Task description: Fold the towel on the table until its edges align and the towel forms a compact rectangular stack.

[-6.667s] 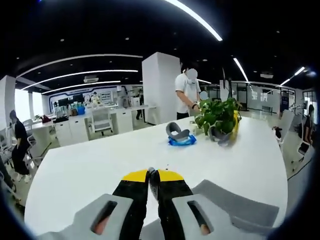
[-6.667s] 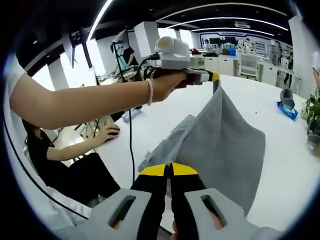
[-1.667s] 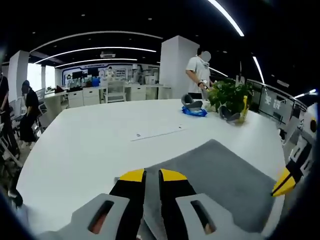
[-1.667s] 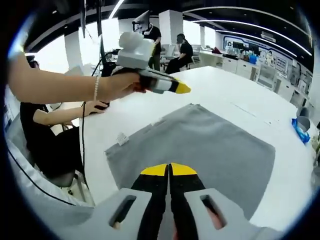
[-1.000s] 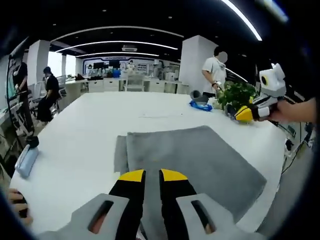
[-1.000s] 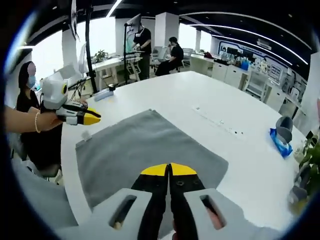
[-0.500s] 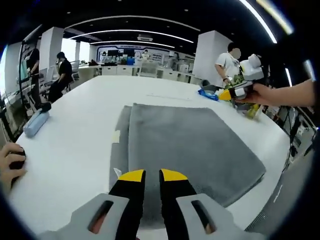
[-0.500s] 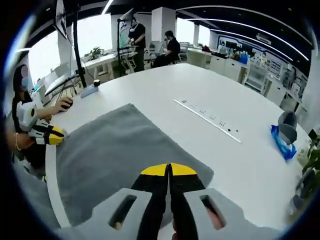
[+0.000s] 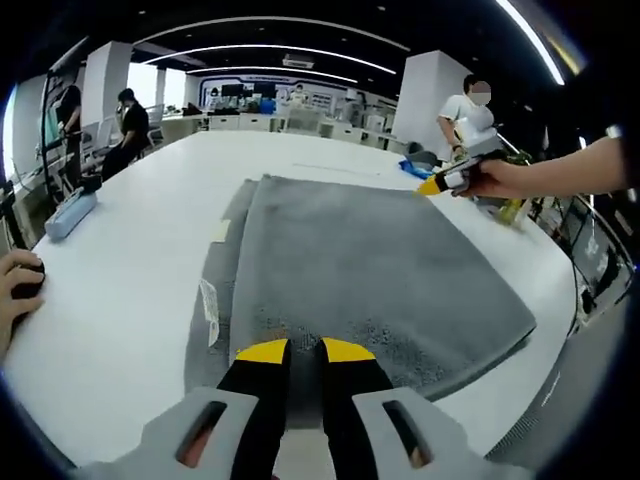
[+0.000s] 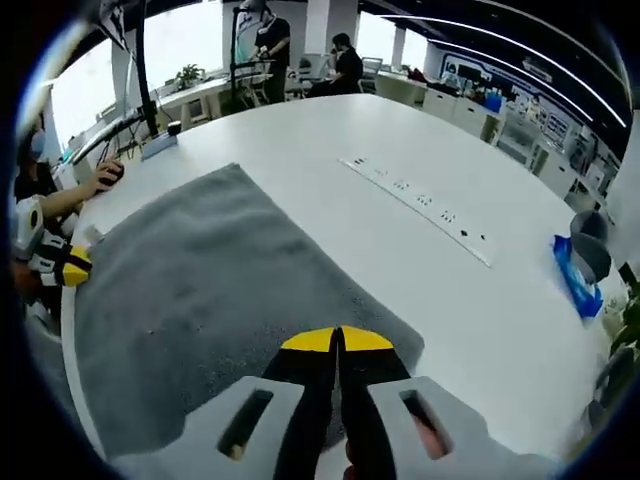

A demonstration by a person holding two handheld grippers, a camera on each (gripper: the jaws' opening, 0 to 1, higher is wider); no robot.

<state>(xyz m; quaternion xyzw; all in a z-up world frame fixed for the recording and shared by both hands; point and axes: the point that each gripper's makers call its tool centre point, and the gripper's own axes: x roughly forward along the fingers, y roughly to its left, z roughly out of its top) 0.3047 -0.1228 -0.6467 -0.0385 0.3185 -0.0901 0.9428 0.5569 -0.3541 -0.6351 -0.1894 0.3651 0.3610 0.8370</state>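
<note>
- In the left gripper view, a hand [image 9: 18,290] rests on a dark mouse at the left edge of the white table [image 9: 120,270], and a pale blue case [image 9: 70,214] lies farther along that side.
- The grey towel [image 9: 370,270] lies spread flat on the table, folded over once: a narrow strip of a lower layer shows along its left side, with a white tag [image 9: 209,310] sticking out there.
- The left gripper [image 9: 305,347] sits over the towel's near edge. Its yellow-tipped jaws stand slightly apart with nothing between them; the grey cloth lies just under and ahead of the tips.
- At the right of this view, the right gripper [image 9: 440,184], held in a person's hand, is at the towel's far right corner; whether it touches the cloth there cannot be told.
- Beyond it stand a green plant [image 9: 512,205] and a person in a white shirt [image 9: 468,115].
- In the right gripper view, the left gripper [image 10: 62,266] appears at the left edge, beside the towel's [image 10: 200,300] far edge.
- The right gripper [image 10: 340,337] has its jaws pressed together over the towel's near corner; the tips meet just above the cloth, and it is unclear whether any cloth is pinched.
- To the right, a long power strip [image 10: 420,210] is set in the table [image 10: 470,300], well apart from the towel, and a blue object [image 10: 575,275] lies near the right edge.
</note>
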